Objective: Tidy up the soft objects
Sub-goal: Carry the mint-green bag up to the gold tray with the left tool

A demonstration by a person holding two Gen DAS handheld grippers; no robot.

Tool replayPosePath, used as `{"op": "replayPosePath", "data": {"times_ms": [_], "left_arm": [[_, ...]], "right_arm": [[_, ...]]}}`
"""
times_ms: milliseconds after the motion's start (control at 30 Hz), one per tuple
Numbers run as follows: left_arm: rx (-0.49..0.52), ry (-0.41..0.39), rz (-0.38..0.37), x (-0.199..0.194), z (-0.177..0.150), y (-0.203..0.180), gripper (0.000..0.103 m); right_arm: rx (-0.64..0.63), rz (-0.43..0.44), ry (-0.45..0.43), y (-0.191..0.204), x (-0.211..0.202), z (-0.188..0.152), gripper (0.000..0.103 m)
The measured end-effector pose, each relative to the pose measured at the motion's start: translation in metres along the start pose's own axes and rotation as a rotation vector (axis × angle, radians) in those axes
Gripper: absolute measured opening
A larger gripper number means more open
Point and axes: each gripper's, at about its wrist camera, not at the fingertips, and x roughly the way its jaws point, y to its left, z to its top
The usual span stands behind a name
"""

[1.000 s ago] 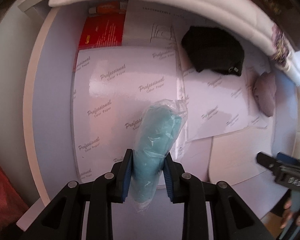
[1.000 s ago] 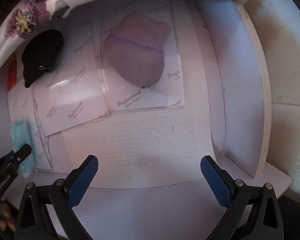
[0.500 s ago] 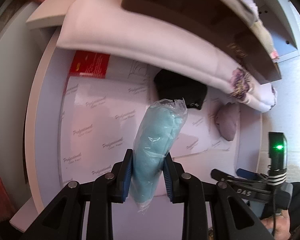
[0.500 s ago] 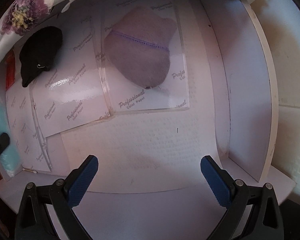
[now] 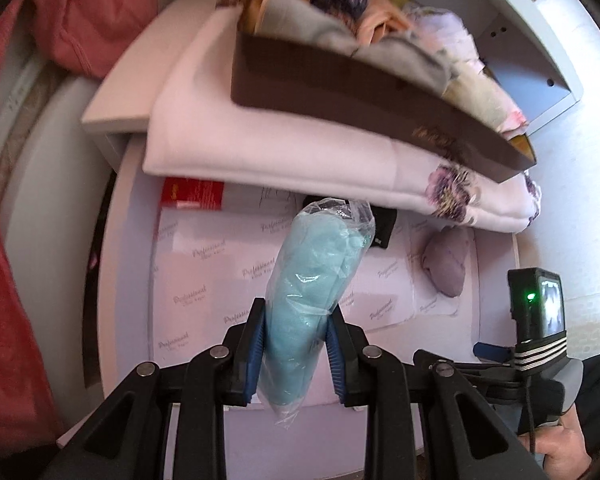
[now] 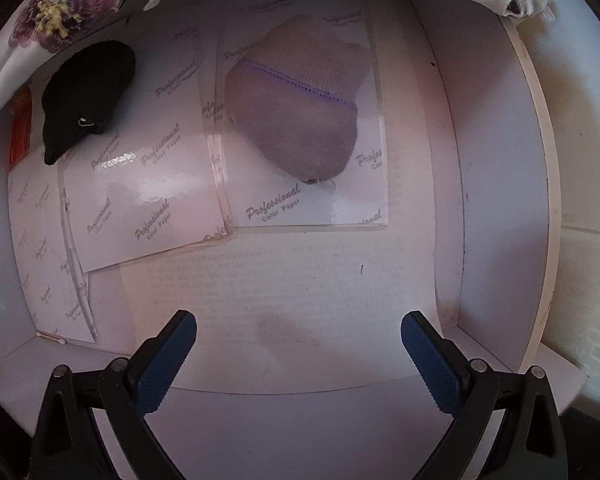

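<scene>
My left gripper (image 5: 295, 320) is shut on a light blue soft roll in clear plastic wrap (image 5: 312, 280) and holds it up in front of the lower shelf. A brown box (image 5: 380, 112) full of folded soft items sits on the white cloth of the shelf above. A grey-purple sock (image 6: 300, 120) and a black soft item (image 6: 84, 92) lie on glossy paper sheets in the lower shelf. My right gripper (image 6: 299, 338) is open and empty, near the shelf's front, pointing at the sock. It also shows in the left wrist view (image 5: 488, 350).
A white floral cloth (image 5: 300, 148) hangs over the upper shelf's edge. Red fabric (image 5: 80, 20) hangs at the left. A red packet (image 5: 192, 194) lies at the shelf's back left. The shelf's right wall (image 6: 500, 200) stands close to the sock.
My left gripper has pulled back and risen with the blue roll, so the upper shelf and brown box came into view. The right gripper has edged slightly closer to the sock.
</scene>
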Motion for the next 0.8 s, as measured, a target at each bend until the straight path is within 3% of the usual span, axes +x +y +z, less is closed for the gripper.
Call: {"op": "replayPosePath", "data": {"times_ms": [400,800], "left_arm": [[0.02,-0.218,0.057,-0.06,0.013,-0.009,0.027],[0.038,-0.356,0.103,-0.096,0.019,-0.017,0.027]], "right_arm": [[-0.003,0.005,-0.017,0.001,-0.002,0.002,0.103],[-0.018,-0.013,-0.066,0.009,-0.015,-0.001,0.103]]}}
